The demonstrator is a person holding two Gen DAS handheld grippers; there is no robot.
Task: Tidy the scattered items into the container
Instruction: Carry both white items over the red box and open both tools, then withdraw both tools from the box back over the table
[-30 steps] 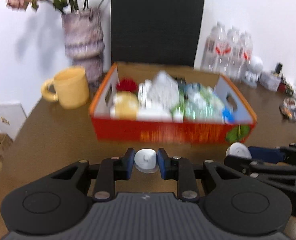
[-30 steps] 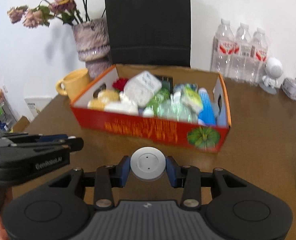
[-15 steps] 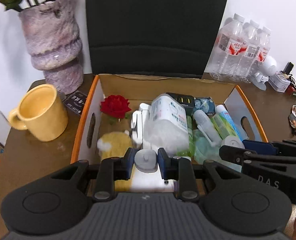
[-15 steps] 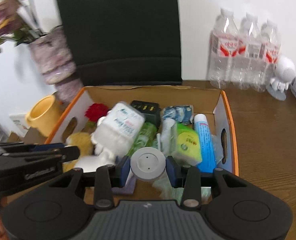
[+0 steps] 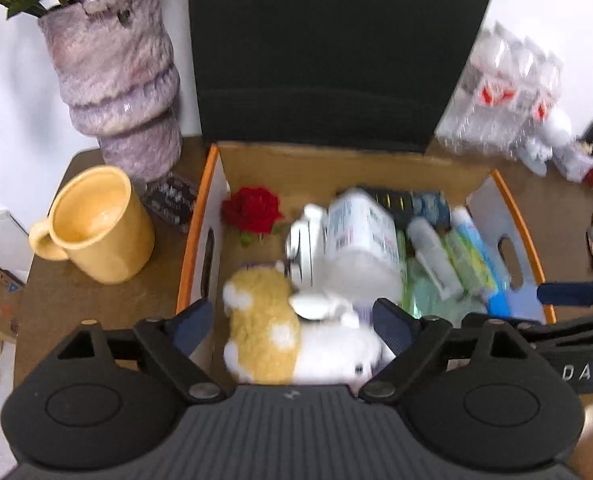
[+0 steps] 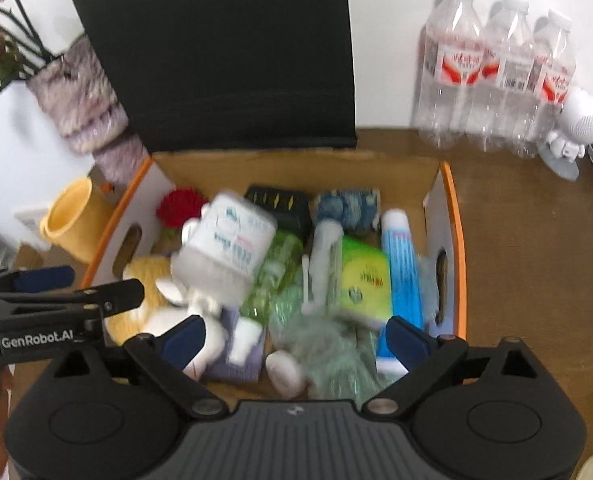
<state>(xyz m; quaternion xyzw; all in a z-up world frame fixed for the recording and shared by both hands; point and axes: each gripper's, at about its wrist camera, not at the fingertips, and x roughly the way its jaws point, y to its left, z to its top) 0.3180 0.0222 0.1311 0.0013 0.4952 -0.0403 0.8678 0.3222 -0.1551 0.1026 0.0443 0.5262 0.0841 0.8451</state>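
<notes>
The left hand-held gripper [image 5: 290, 326] hung over the lower left part of the orange-rimmed cardboard box [image 5: 200, 240], its blue-padded jaws spread wide with nothing between them; the right hand-held gripper [image 6: 296, 338] hung over the box's lower middle, its jaws likewise wide apart and empty. In the left wrist view a yellow-and-white plush toy [image 5: 272, 336] filled the lower centre of the frame, lying inside the box with a small white round item [image 5: 310, 306] resting on it; above it sat a red rose [image 5: 252, 210] and a white wrapped pack [image 5: 360, 240]. Only this view showed the whole yellow mug [image 5: 96, 224] at centre left on the brown desk [image 5: 76, 300], and the fuzzy purple vase [image 5: 116, 76] above it; the water bottles at upper right were smeared by blur.

The right wrist view showed the three water bottles [image 6: 496, 68] sharply at upper right, a white astronaut figure [image 6: 572, 132] beside them, and more of the box's right half: a blue-and-white tube [image 6: 400, 264] along the right wall, a green-yellow packet [image 6: 364, 280], a black block [image 6: 278, 208] near the back; a white round cap-like item [image 6: 282, 372] lay at the lower centre on the box floor, beside crumpled greenish plastic. A black panel [image 6: 216, 56] stood behind the box in both views.
</notes>
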